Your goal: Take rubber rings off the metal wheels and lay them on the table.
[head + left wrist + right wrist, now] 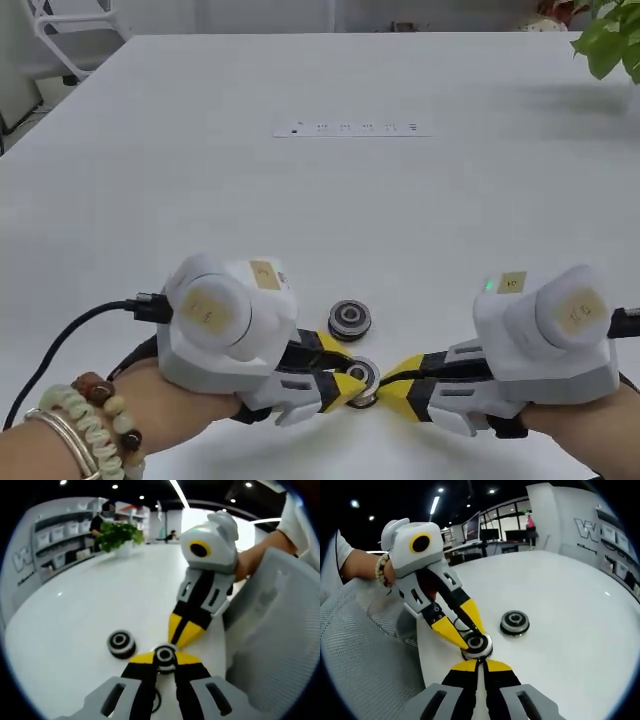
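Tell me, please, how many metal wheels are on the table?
2. One wheel lies free on the table. The other wheel sits between the tips of the left tongs; the right tongs meet it from the opposite side. Hands might hide more.

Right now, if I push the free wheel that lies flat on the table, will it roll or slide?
The free wheel lies flat on its face, so it would likely slide, not roll. Its black rubber ring probably grips the white table somewhat. It looks metal, so probably heavy for its size.
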{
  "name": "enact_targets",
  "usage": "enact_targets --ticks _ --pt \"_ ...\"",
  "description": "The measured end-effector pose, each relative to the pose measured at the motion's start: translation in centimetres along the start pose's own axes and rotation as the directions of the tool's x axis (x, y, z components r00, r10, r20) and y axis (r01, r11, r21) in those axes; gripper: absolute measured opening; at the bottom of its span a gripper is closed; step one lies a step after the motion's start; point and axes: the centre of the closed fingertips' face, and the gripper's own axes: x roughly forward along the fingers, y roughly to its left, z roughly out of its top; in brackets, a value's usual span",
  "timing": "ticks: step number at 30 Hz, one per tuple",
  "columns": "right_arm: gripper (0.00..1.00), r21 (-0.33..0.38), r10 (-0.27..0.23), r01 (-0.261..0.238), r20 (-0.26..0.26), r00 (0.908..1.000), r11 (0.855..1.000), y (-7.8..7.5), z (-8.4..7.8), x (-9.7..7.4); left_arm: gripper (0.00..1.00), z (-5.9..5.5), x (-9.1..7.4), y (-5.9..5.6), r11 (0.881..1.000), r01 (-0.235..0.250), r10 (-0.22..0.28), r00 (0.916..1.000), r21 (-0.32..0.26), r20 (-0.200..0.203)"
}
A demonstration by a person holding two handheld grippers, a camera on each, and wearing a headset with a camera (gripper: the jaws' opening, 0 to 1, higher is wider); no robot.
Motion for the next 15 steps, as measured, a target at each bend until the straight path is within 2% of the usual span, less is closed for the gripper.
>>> enact_targets --ticks 3,9,11,13,15 --pt "0.00 -0.007 -0.021 0.021 -0.007 0.9997 1.000 -0.30 0.00 -0.05 0.14 0.01 0.00 -0.11 1.000 0.003 -0.003 1.0000 0.005 0.000" --pt "0.00 0.076 -0.031 0.031 -0.009 0.9995 0.997 -0.57 0.00 -0.22 0.14 0.03 -0.04 -0.21 1.000 0.007 -0.007 1.0000 0.030 -0.001" --pt "0.00 0.155 -0.022 0.020 0.011 0.9997 0.988 -0.59 0.06 -0.32 0.14 0.02 -0.09 -0.24 0.999 0.007 -0.007 1.0000 0.034 -0.001" --pt "0.00 0.250 -0.013 0.002 0.040 0.9991 0.968 -0.73 0.13 -0.48 0.14 0.03 -0.13 -0.24 0.999 0.007 -0.007 1.0000 0.036 0.000" --pt "0.00 0.336 -0.006 -0.016 0.064 0.9979 0.942 -0.87 0.17 -0.62 0.14 0.03 -0.15 -0.21 0.999 0.007 -0.007 1.0000 0.039 0.001"
